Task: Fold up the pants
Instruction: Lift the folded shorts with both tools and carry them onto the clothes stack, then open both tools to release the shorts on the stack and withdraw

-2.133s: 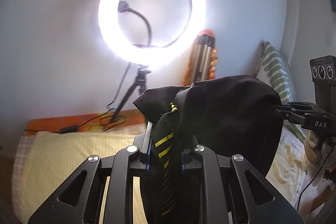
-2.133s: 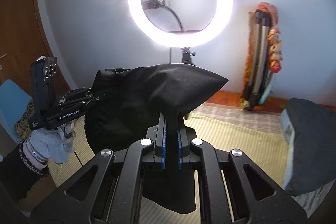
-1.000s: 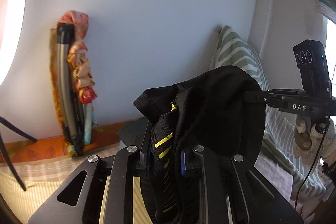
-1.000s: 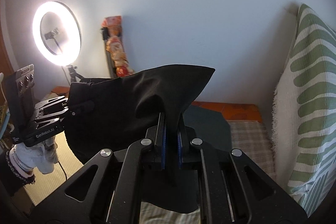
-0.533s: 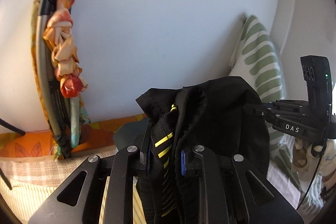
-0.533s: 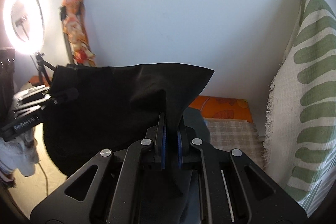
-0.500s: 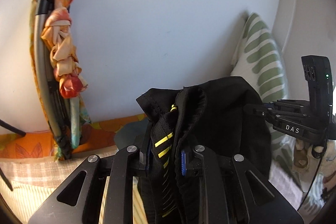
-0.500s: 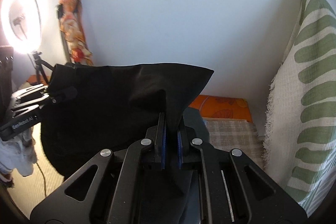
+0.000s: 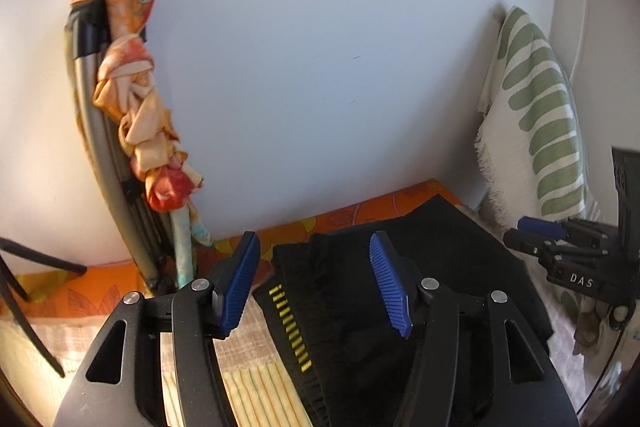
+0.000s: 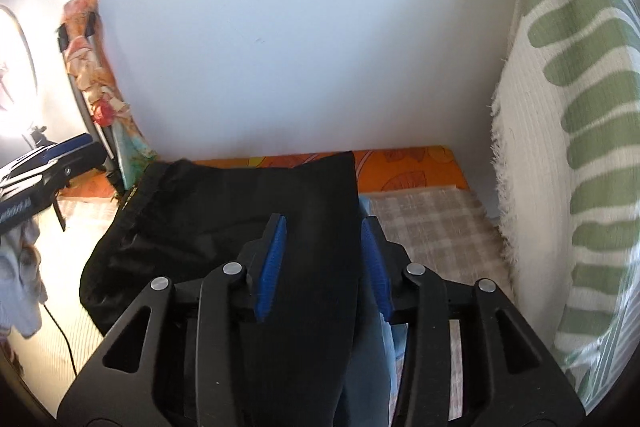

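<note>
Half a second ago both claws were still clamped on the black pants and held them up in the air; now the cloth is let go and lies on the bed.

From the left wrist camera, the left gripper stands wide apart, its blue ribbed pads holding nothing. The black pants lie below and between the fingers, with the elastic waistband and its row of yellow marks pointing toward the camera. They rest on the checked bedsheet, near the orange mattress edge at the wall. On the right side the right gripper shows beside the green-striped pillow. A folded stand wrapped in orange cloth leans on the wall.

From the right wrist camera, the right gripper is also apart, less widely. The pants pass between its fingers, but the pads seem not to press them; I cannot tell if they touch. The left gripper is at the left edge.

I judge that the folded garment has been set down, so this fold looks finished; any smoothing remains to be done.
</note>
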Demonstrator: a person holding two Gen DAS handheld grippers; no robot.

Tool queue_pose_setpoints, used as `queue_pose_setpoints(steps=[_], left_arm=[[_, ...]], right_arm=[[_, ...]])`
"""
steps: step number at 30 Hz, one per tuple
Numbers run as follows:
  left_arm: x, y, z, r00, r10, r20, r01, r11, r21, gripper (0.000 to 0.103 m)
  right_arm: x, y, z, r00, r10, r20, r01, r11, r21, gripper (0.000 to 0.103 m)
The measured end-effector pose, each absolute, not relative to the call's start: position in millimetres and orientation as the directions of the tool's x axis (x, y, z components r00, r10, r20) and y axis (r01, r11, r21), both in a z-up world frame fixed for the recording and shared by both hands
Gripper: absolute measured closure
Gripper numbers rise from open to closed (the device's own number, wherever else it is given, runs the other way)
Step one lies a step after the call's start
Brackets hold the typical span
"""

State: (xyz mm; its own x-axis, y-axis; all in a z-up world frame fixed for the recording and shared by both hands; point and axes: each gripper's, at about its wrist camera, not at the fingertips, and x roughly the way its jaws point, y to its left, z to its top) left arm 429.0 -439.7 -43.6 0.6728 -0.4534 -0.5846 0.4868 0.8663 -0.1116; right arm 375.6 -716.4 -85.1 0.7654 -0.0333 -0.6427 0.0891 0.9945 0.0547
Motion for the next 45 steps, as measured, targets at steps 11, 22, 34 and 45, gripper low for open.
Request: queue_pose_setpoints(steps=[11, 22, 34, 45], left_arm=[[384, -416, -32, 0.641, -0.498, -0.584, 0.509, 0.845, -0.161, 0.038], [314, -374, -8, 0.665, -0.509, -0.547, 0.536, 0.835, -0.125, 0.031], [237, -326, 3, 0.686, -0.507, -0.522, 0.557, 0.827, -0.072, 0.022], [156, -283, -19, 0.719, -0.468, -0.514, 0.518, 0.854, -0.052, 0.019]], right_arm=[[323, -707, -74, 0.785, -0.047, -0.618, 0.117, 0.99, 0.073, 0.051], [262, -662, -59, 0.815, -0.064, -0.575, 0.109, 0.993, 0.044, 0.038], [194, -596, -46, 0.862, -0.075, -0.502, 0.093, 0.996, 0.012, 0.016], [123, -546, -59, 0.892, -0.087, -0.443, 0.132, 0.989, 0.071, 0.007]])
